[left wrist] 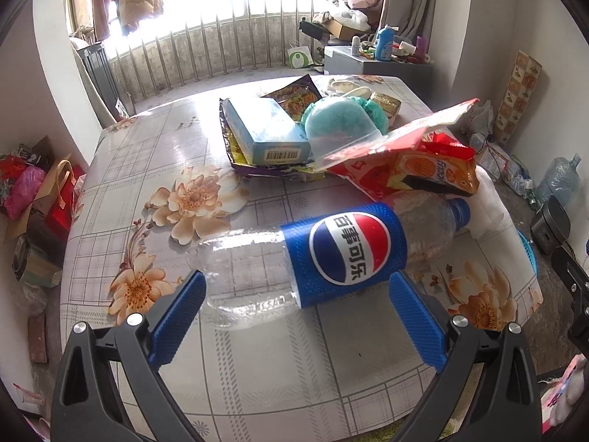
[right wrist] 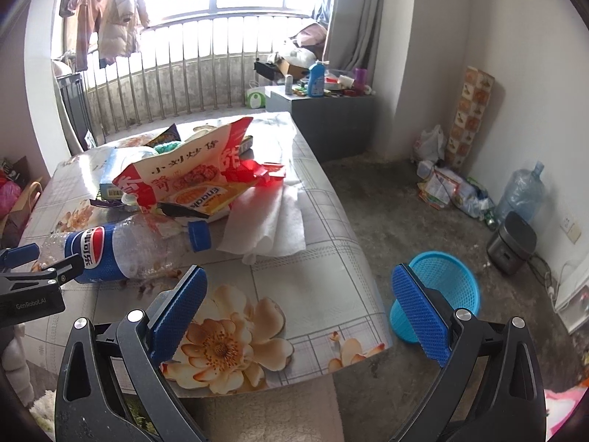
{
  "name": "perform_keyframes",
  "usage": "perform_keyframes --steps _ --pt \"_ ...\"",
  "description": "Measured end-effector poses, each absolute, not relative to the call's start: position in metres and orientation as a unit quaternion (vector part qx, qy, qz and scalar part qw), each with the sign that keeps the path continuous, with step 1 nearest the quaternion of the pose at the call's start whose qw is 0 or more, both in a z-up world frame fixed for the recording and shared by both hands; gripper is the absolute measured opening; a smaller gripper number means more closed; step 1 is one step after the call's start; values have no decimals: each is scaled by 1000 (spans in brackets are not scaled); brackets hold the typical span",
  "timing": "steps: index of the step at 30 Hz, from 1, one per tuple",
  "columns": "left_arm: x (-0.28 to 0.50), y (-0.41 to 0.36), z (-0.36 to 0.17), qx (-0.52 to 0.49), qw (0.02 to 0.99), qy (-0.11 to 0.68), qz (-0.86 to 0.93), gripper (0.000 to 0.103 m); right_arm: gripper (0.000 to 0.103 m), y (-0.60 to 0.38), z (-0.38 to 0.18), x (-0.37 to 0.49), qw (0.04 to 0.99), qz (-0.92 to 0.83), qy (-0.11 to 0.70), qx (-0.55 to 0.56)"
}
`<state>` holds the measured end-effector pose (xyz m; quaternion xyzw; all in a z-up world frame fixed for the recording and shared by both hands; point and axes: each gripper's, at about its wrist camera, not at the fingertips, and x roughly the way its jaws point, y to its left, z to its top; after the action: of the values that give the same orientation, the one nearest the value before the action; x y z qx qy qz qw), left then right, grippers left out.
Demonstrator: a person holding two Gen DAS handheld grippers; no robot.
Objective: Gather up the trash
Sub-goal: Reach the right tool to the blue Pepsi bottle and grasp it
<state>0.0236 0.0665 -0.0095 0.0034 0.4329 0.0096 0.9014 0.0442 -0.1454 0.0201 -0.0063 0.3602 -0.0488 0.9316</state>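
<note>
An empty clear Pepsi bottle (left wrist: 313, 254) with a blue label and blue cap lies on its side on the flowered table (left wrist: 154, 169). My left gripper (left wrist: 297, 280) is open, one blue pad on either side of the bottle's lower half, not closed on it. In the right wrist view the same bottle (right wrist: 140, 246) lies at the left with the left gripper (right wrist: 42, 259) at its base. My right gripper (right wrist: 298, 274) is open and empty over the table's near right corner. A blue mesh basket (right wrist: 445, 283) stands on the floor just past its right finger.
Behind the bottle lies a trash pile: a red snack bag (left wrist: 397, 147), an orange packet (left wrist: 438, 173), a blue box (left wrist: 265, 129), a clear dome lid (left wrist: 342, 125) and white paper (right wrist: 268, 221). A grey cabinet (right wrist: 324, 125) and floor clutter (right wrist: 449, 188) stand to the right.
</note>
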Motion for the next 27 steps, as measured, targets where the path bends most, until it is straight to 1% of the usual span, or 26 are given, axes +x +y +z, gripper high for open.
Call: perform_keyframes --steps 4,9,11,13,14,16,17,19,22,24,27 --pt "24 88 -1 -21 918 396 5 97 96 -144 19 55 935 -22 354 11" --pt "28 109 8 -37 932 359 7 97 96 -146 16 67 928 13 368 61" --pt "33 117 12 -42 935 351 9 93 96 -146 14 71 924 27 374 82" --pt "42 128 15 -46 937 345 12 86 95 -144 12 76 919 44 378 99" --pt "47 135 16 -48 937 345 17 83 93 -143 12 78 918 53 379 106" --pt "59 149 13 -59 933 354 26 71 91 -139 11 78 914 75 381 121" --pt "65 155 9 -66 929 362 30 68 89 -137 10 80 911 85 383 129" --pt "76 166 -1 -81 918 386 29 55 86 -133 6 84 901 110 392 151" --pt "89 178 -20 -122 895 428 -3 42 80 -129 0 89 883 141 408 185" --pt "89 184 -28 -157 880 447 -23 40 79 -128 -2 90 870 162 416 211" --pt "81 180 -34 -162 871 462 -46 38 79 -127 -5 90 849 192 425 248"
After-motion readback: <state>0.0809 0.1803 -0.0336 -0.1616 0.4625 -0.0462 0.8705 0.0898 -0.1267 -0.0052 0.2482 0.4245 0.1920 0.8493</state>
